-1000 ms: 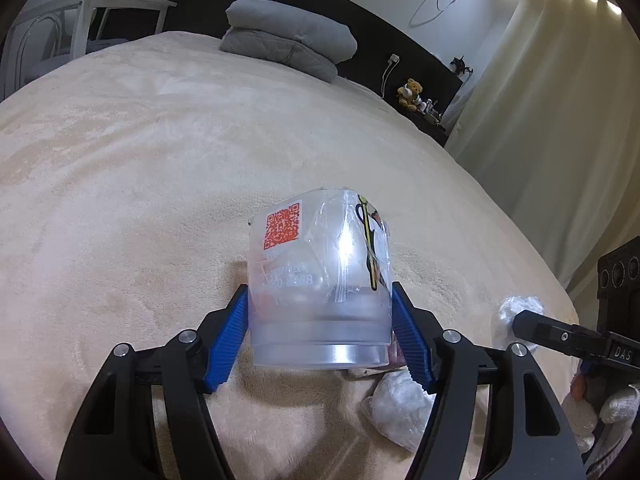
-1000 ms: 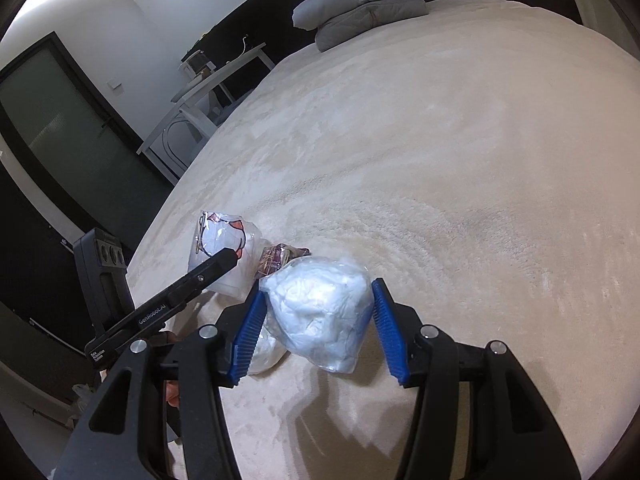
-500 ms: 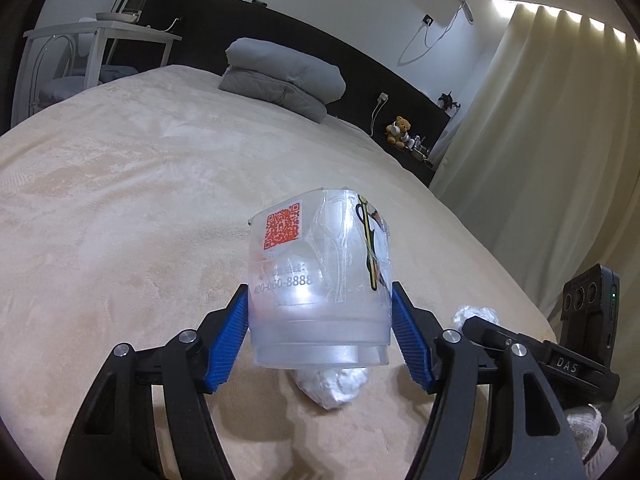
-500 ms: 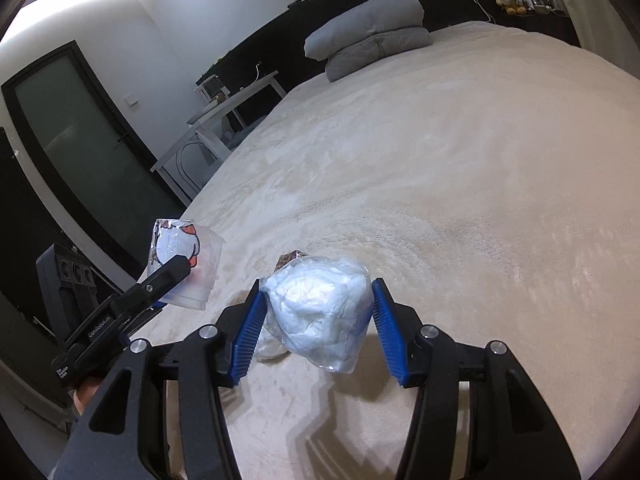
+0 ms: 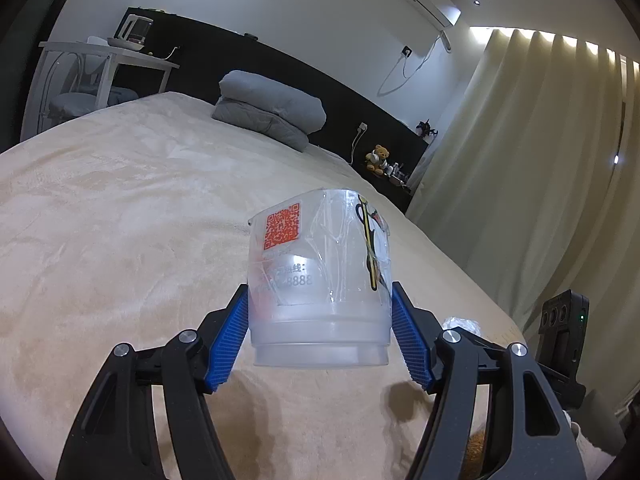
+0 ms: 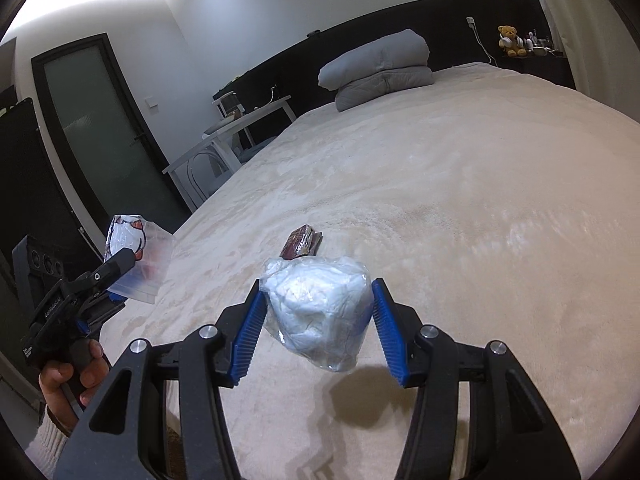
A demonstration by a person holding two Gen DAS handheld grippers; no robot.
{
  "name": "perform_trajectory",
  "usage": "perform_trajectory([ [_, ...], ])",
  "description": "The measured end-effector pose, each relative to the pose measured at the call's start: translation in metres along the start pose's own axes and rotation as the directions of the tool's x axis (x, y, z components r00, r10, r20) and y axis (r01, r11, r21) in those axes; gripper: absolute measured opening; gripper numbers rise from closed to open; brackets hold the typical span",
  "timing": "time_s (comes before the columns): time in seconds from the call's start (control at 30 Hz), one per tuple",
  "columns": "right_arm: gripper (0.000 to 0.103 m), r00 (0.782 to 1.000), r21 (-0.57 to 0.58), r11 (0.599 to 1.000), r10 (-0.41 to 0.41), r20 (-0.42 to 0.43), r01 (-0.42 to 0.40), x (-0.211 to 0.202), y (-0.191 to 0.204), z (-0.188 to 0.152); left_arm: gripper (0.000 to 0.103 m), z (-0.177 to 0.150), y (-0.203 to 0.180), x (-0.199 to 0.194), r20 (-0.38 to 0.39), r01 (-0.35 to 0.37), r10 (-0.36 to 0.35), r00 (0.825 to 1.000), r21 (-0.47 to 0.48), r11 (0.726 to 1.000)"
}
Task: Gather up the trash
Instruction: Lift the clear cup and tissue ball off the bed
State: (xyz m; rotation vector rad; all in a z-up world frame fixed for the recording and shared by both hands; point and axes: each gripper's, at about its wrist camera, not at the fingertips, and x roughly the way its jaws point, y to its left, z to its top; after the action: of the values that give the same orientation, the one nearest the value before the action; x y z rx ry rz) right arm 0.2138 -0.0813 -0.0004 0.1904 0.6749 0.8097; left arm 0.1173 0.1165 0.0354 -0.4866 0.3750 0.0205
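Observation:
My left gripper (image 5: 320, 320) is shut on a clear plastic cup (image 5: 316, 280) with an orange QR code and holds it above the beige bed (image 5: 120, 240). My right gripper (image 6: 318, 320) is shut on a crumpled white plastic bag (image 6: 316, 308) and holds it above the bed. A small dark red wrapper (image 6: 302, 242) lies on the blanket just beyond the bag. The cup (image 6: 136, 252) and the left gripper also show at the left of the right wrist view. The bag's tip (image 5: 460, 322) shows in the left wrist view.
Folded grey bedding (image 5: 272, 108) lies at the head of the bed against a black headboard. A white side table (image 5: 108, 60) stands at the left. Cream curtains (image 5: 540, 180) hang on the right. A dark door (image 6: 104, 128) is beside the bed.
Both grippers have risen from the blanket with the cup and the bag still held. The wrapper and a second white wad left the left wrist view.

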Motion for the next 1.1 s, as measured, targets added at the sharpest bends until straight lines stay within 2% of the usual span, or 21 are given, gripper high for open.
perform_trajectory([
  [0.4, 0.053, 0.999, -0.038, 0.999, 0.011, 0.032, -0.010, -0.062, 0.026, -0.041, 0.066, -0.040, -0.030, -0.062, 0.028, 0.033, -0.035, 0.999, 0.042, 0.999],
  [0.73, 0.053, 0.998, -0.113, 0.994, 0.015, 0.054, -0.009, -0.107, 0.050, -0.070, 0.066, -0.071, -0.054, -0.105, 0.026, 0.048, -0.050, 0.998, 0.090, 0.995],
  [0.97, 0.053, 0.998, -0.107, 0.994, 0.027, 0.051, -0.021, -0.133, 0.055, -0.090, 0.066, -0.094, -0.069, -0.123, -0.001, 0.059, -0.060, 0.998, 0.123, 0.991],
  [1.1, 0.053, 0.998, -0.114, 0.993, 0.045, 0.046, -0.040, -0.143, 0.061, -0.098, 0.067, -0.106, -0.077, -0.125, -0.039, 0.046, -0.041, 0.998, 0.127, 0.991],
])
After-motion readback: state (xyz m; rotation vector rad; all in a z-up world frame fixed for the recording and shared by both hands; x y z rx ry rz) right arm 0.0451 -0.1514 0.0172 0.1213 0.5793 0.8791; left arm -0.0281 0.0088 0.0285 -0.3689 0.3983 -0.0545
